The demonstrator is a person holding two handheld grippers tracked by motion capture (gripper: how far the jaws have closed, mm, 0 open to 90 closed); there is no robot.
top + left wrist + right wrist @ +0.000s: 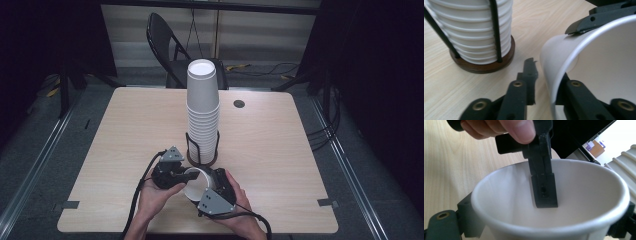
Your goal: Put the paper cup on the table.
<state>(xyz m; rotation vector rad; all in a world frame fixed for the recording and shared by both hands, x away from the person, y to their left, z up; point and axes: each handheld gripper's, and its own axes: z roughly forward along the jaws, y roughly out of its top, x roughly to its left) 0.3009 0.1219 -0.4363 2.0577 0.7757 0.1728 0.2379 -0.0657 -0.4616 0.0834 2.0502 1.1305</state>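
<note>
Paper cup (196, 181), lower centre: light, crushable. Right tool (216, 192) clamps body; left tool (170, 172) spread astride rim, not pinching.

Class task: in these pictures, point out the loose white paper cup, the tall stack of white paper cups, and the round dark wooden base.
loose white paper cup (584, 195): right gripper view, inner wall.
tall stack of white paper cups (202, 95): high view, side of stack.
round dark wooden base (484, 67): left gripper view, front edge.

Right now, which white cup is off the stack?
The lone cup in the right gripper, in front of the rack; every other cup is nested upside down in the stack.
</note>
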